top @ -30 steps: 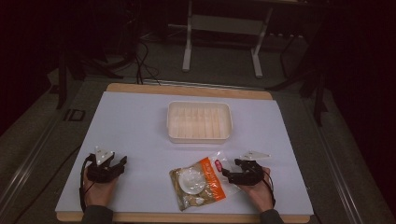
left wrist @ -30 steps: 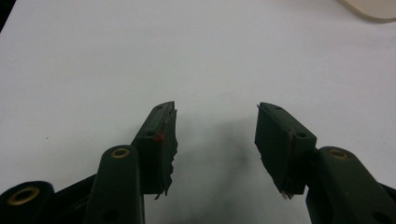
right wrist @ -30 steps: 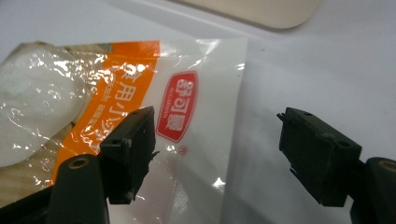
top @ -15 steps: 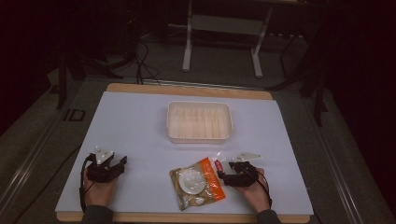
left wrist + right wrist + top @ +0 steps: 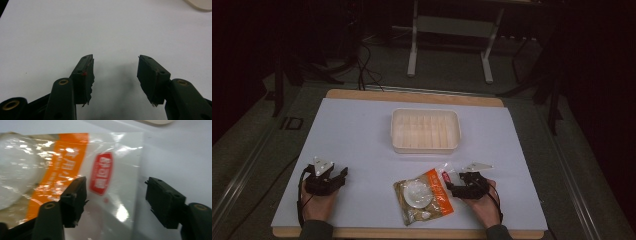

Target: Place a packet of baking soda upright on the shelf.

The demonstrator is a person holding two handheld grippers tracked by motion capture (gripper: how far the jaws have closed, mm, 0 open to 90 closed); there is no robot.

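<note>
Dark floor and metal stand legs surround the white desk (image 5: 362, 130), whose wooden edge shows at 12 and 6 o'clock.

On the person's right side, the right tongs (image 5: 115, 202) stand wide, their jaws having just been opening again, with the clear end of a snack bag (image 5: 75, 170) lying between them; no pad presses on it. In the right gripper view the bag's left side runs off the frame and its print is blurred by glare: only an orange band and a red label can be made out. From the high view the whole bag (image 5: 424, 195) lies flat at 5 o'clock on the desk, near the front edge, the right tongs (image 5: 452, 189) at its right edge.

At 7 o'clock the left tongs (image 5: 339, 176) point toward 1 o'clock; the left gripper view shows the left tongs (image 5: 115, 75) wide, with bare desk between the jaws and ample room around.

A cream tray (image 5: 426, 130) sits at the centre, well apart from the bag; its corner (image 5: 200, 3) is cut off in the left gripper view.
</note>
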